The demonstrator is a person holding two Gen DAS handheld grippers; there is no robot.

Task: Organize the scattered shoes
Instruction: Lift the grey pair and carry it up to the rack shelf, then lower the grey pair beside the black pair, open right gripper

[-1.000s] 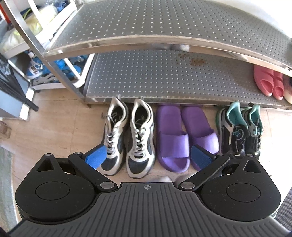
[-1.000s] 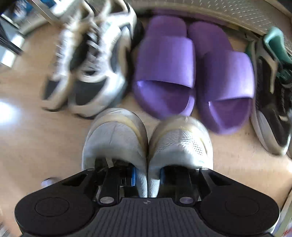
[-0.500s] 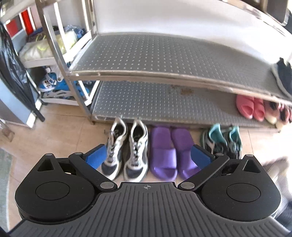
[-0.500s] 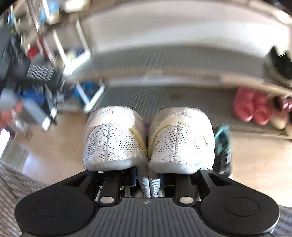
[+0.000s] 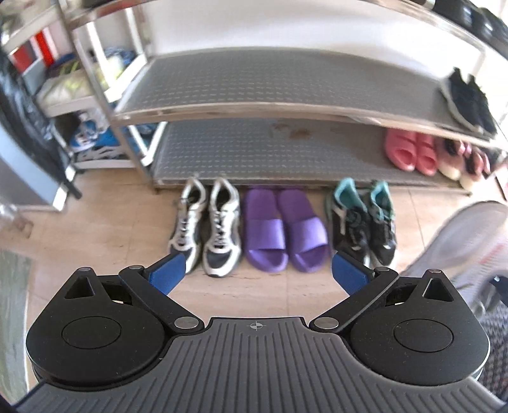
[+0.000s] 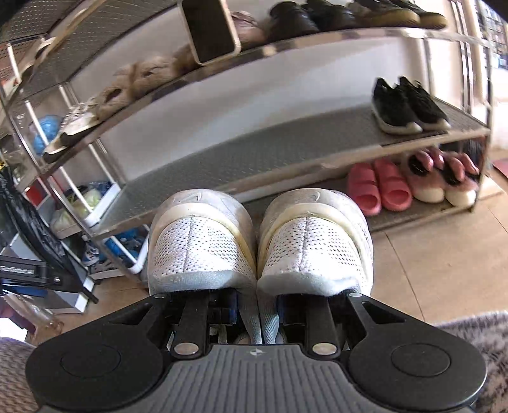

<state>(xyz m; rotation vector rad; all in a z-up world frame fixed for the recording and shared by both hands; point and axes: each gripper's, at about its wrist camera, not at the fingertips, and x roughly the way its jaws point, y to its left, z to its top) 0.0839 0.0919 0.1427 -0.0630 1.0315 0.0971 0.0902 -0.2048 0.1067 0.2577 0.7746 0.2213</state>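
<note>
Tan tiled floor [image 5: 95, 228] before a steel shoe rack [image 6: 285, 139]. Right gripper [image 6: 258, 313] clamped on the inner collars of a white mesh pair [image 6: 257, 251], heels toward the camera, carried in the air in front of the rack's middle shelf [image 6: 254, 149]. Left gripper [image 5: 257, 270] wide apart, nothing between its blue pads [image 5: 168, 270], held above the floor. On the floor below it, in a row against the rack's foot: silver-and-navy trainers [image 5: 206, 228], purple slides [image 5: 284, 228] just beside, black-and-teal trainers [image 5: 363, 222] to the right. Black shoes [image 6: 409, 106] at the right end of the middle shelf; pink slides [image 6: 377, 187] and pink-and-white slippers [image 6: 441, 178] on the bottom shelf. Furry slippers [image 6: 143, 79] and dark shoes [image 6: 317, 16] on the top shelf. Grey rug [image 6: 476, 333] at lower right.
</note>
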